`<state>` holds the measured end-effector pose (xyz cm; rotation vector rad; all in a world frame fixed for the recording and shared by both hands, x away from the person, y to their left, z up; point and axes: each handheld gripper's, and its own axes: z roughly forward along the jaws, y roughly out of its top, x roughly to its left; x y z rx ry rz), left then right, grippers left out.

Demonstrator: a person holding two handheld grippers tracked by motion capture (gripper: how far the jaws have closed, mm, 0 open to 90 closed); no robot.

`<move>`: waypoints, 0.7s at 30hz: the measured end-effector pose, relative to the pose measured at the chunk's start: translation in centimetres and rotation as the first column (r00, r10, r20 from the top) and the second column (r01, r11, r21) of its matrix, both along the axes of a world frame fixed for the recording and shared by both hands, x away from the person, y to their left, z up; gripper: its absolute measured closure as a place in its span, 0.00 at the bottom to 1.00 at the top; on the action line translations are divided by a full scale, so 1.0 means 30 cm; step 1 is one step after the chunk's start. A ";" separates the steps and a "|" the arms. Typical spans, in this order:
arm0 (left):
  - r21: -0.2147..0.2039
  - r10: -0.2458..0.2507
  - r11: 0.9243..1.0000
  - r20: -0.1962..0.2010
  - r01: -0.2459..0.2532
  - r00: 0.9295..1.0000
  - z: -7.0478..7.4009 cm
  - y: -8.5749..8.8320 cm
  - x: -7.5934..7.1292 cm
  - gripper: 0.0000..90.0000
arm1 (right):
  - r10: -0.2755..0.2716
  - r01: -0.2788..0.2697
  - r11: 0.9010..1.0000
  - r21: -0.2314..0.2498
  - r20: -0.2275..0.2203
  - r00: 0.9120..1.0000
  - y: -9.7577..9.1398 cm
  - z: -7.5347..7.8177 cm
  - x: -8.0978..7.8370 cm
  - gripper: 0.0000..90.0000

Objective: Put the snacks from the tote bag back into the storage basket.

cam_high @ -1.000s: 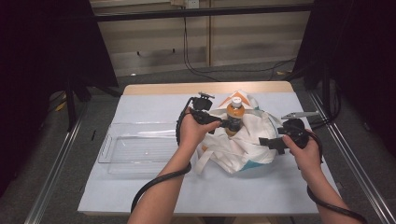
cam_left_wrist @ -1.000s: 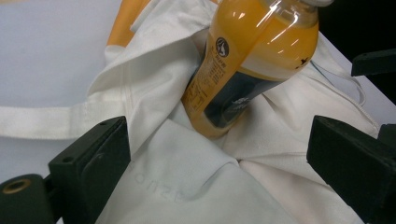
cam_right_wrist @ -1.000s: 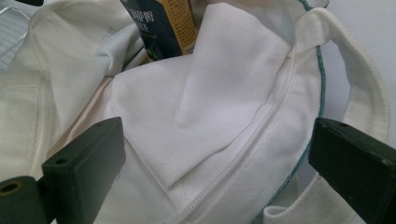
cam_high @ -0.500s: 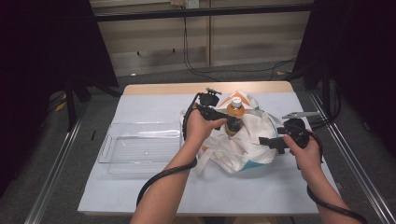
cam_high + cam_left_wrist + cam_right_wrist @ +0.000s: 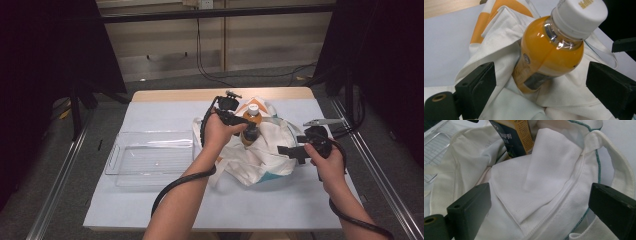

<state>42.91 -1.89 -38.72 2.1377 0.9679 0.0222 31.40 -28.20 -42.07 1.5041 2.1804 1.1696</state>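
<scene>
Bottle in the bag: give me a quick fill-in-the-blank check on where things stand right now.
1. The bottle of orange drink has a ____ cap.
2. The left gripper has its jaws ____ on either side of the bottle, not touching it.
3. The bottle stands in a white cloth ____ with teal trim.
4. On the table, the clear plastic tray lies on the person's ____ of the bottle.

Missing words: white; open; bag; left

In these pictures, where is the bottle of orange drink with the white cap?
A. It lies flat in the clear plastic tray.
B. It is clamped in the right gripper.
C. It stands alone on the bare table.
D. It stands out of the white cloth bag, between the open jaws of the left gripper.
D: the bottle rises from the folds of the white cloth bag, and the left gripper has one black jaw on each side of it, not touching.
</scene>
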 end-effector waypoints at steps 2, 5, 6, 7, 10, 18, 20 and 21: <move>0.001 0.002 1.000 -0.001 -0.002 1.000 -0.001 -0.009 0.001 0.10 | 0.004 -0.004 1.000 0.004 0.003 1.000 -0.001 0.002 0.001 0.05; 0.001 -0.003 1.000 0.000 0.003 1.000 -0.002 -0.018 0.004 0.10 | 0.003 -0.003 1.000 0.005 0.005 1.000 -0.003 0.003 0.000 0.05; 0.007 -0.003 1.000 0.000 0.003 1.000 -0.002 -0.020 0.004 0.10 | 0.000 0.000 1.000 0.005 0.004 1.000 -0.004 0.002 0.000 0.05; 0.006 -0.007 1.000 -0.003 0.007 1.000 -0.005 -0.023 0.006 0.10 | 0.000 0.000 1.000 0.005 0.002 1.000 -0.004 0.001 0.000 0.05; 0.002 -0.003 1.000 -0.005 0.003 1.000 -0.005 -0.026 0.010 0.10 | 0.001 -0.001 1.000 0.004 0.000 1.000 -0.005 -0.004 0.002 0.05; -0.002 0.011 1.000 -0.010 -0.011 1.000 -0.021 -0.031 0.019 0.12 | -0.002 0.002 1.000 0.009 0.000 1.000 -0.007 0.000 0.001 0.05; 0.002 0.004 1.000 -0.009 -0.004 1.000 -0.019 -0.032 0.022 0.12 | 0.001 -0.001 1.000 0.011 0.003 1.000 -0.009 -0.002 0.002 0.05; 0.003 0.003 1.000 -0.007 -0.003 1.000 -0.018 -0.034 0.023 0.13 | 0.001 -0.001 1.000 0.011 0.000 1.000 -0.008 -0.002 0.002 0.05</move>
